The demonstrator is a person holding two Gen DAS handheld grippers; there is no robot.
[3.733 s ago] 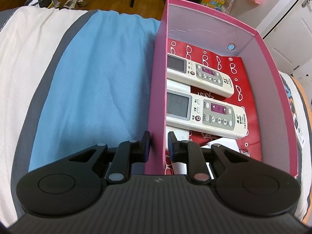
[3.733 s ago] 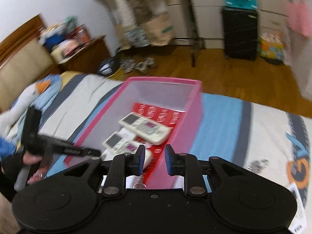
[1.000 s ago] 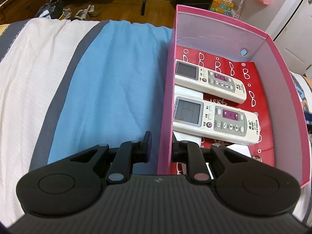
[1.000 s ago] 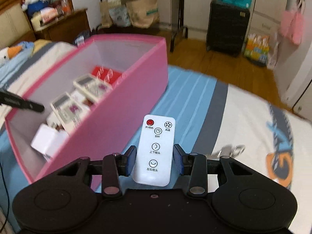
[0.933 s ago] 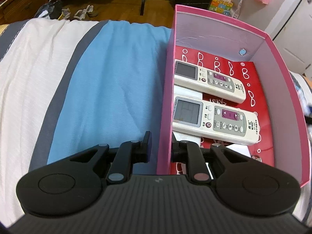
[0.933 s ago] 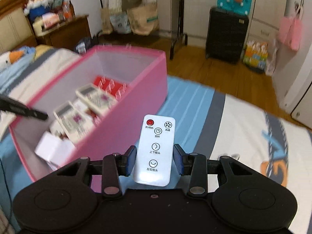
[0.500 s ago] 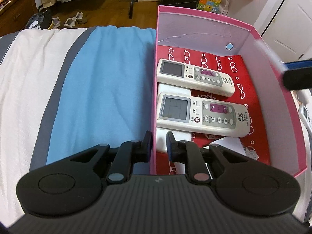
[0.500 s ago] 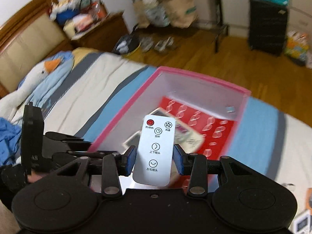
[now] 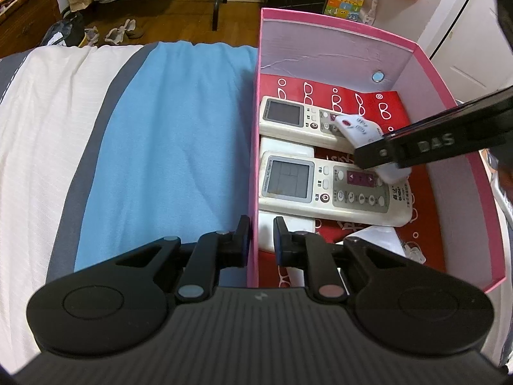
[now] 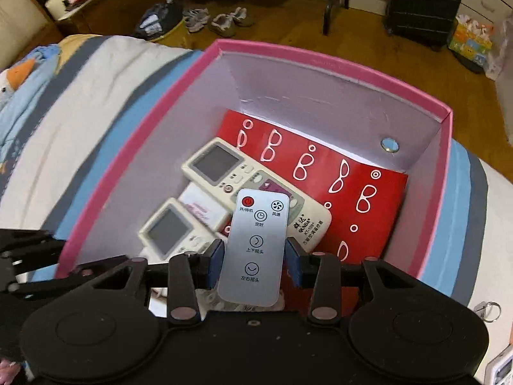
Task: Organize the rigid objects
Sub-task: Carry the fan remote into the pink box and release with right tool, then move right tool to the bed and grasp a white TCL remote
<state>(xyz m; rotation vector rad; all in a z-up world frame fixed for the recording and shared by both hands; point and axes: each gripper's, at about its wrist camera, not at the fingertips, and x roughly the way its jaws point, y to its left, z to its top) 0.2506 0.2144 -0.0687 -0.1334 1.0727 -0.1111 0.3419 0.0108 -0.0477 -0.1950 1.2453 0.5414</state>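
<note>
A pink box (image 9: 336,25) stands on the bed, lined with red paper (image 10: 368,199) printed with glasses. Two cream air-conditioner remotes (image 9: 288,118) (image 9: 320,189) lie side by side in it on a flat white pack (image 9: 285,224). My left gripper (image 9: 261,240) is shut on the box's left wall, one finger outside and one inside. My right gripper (image 10: 253,264) is shut on a small white fan remote (image 10: 255,243) and hangs over the box, above the two remotes. In the left wrist view that remote (image 9: 356,128) shows under a black finger (image 9: 416,147) of the right gripper.
The bed cover (image 9: 166,134) has blue, grey and white stripes left of the box. A key ring (image 10: 487,309) lies on the bed right of the box. Beyond the bed's edge are wooden floor, shoes (image 10: 224,19) and a black suitcase (image 10: 423,3).
My right gripper carried the fan remote from beside the box's outer wall to above its inside, entering the left wrist view from the right. The left gripper kept its hold on the wall.
</note>
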